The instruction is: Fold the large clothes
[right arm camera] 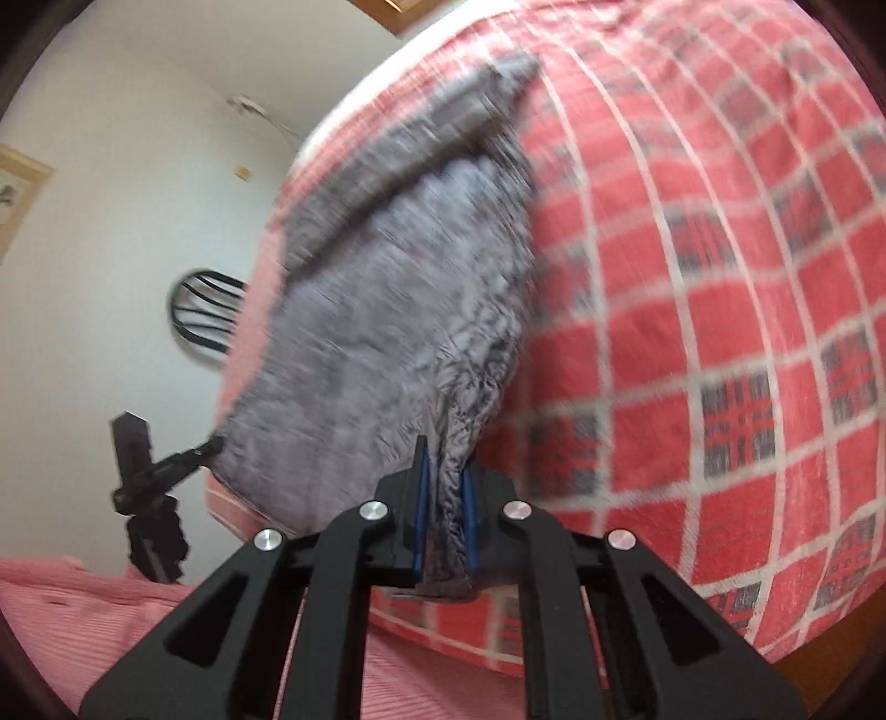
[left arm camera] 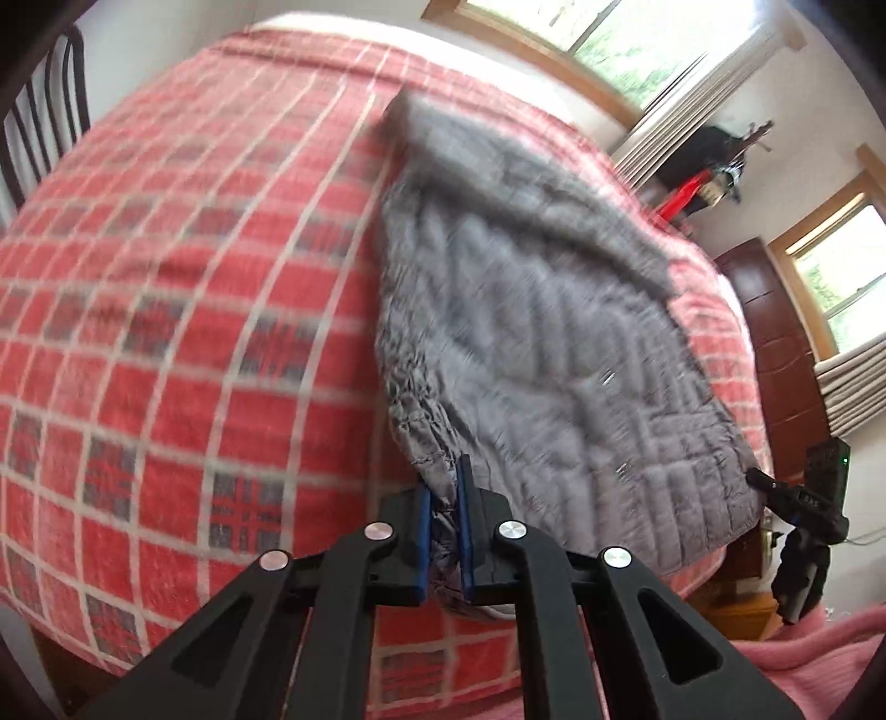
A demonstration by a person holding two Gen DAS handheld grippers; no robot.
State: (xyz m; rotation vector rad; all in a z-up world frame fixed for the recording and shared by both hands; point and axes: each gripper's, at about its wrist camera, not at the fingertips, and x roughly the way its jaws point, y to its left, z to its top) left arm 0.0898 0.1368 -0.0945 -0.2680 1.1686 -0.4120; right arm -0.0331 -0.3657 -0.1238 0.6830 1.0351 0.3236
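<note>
A grey quilted garment [left arm camera: 554, 332] [right arm camera: 387, 332] lies lengthwise on a bed covered by a red plaid blanket [left arm camera: 166, 332] [right arm camera: 692, 277], and its near end is lifted off the blanket. My left gripper [left arm camera: 443, 482] is shut on one near corner, with bunched grey fabric squeezed between the blue pads. My right gripper [right arm camera: 444, 465] is shut on the other near corner in the same way. Each wrist view also shows the other gripper pinching its corner: the right gripper [left arm camera: 756, 476] at the far right, the left gripper [right arm camera: 213, 445] at the far left. Both views are blurred.
A black bar-back chair [left arm camera: 39, 111] [right arm camera: 205, 310] stands beside the bed. A dark wooden dresser [left arm camera: 775, 343] and windows [left arm camera: 637, 39] are beyond the far side. Pink fabric [left arm camera: 803, 653] [right arm camera: 66, 598] fills the near bottom edge. White walls surround the bed.
</note>
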